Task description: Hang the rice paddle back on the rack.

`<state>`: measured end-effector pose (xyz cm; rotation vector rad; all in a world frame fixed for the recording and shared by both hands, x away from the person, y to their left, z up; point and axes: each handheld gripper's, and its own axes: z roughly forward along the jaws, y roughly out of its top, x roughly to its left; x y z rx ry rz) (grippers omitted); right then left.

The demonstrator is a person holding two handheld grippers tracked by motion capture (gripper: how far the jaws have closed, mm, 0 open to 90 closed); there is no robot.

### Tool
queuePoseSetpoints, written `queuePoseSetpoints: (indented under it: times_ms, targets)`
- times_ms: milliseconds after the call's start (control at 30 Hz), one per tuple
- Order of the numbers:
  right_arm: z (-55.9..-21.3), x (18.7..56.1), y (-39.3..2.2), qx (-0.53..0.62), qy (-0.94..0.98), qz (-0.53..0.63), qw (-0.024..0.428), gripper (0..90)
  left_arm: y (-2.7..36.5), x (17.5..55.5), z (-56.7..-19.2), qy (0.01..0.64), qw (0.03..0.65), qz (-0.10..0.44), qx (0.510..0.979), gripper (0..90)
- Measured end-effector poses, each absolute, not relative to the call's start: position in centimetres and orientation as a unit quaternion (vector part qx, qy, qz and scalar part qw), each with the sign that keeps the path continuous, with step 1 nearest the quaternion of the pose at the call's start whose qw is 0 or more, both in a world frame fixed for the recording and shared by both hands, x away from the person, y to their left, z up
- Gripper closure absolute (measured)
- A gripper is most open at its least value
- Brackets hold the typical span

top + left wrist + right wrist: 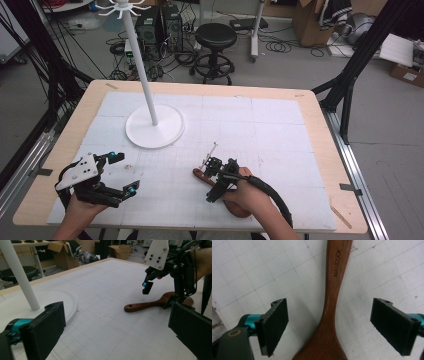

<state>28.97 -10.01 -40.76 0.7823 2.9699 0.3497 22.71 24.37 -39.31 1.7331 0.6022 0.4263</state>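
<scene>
The white stand [154,127] is occupying the table's [320,125] far left part, its round base [72,305] lying flat on the white gridded mat [270,130] and its pole [140,60] rising straight up as the one tall obstacle. To its right the far and right stretches of mat are lying bare, giving open passage. Near the front, the wooden spoon [332,315] is lying flat between the right gripper's [329,322] wide-apart jaws, with clear mat showing on both sides of its handle. The left gripper [116,172], jaws also spread, is hanging over bare mat at the front left, well apart from the base.
</scene>
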Motion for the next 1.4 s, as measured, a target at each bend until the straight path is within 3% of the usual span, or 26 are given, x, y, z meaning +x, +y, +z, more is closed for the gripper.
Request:
queuePoseSetpoints:
  times_ms: [200, 833, 1400]
  targets:
    - [-40.8, 29.2, -9.7, 0.255, 0.961, 0.101, 0.023, 15.9, 24.3, 22.8, -39.3, 0.259, 0.587, 0.184, 0.744, 1.7]
    - [-41.1, 29.6, -9.4, 0.248, 0.966, 0.078, -0.008, 43.2, 24.0, 22.6, -39.1, 0.254, 0.583, 0.187, 0.748, 1.7]
    - [-41.2, 30.0, -8.8, 0.249, 0.967, 0.058, -0.016, 53.3, 23.9, 22.6, -39.1, 0.255, 0.583, 0.187, 0.748, 1.7]
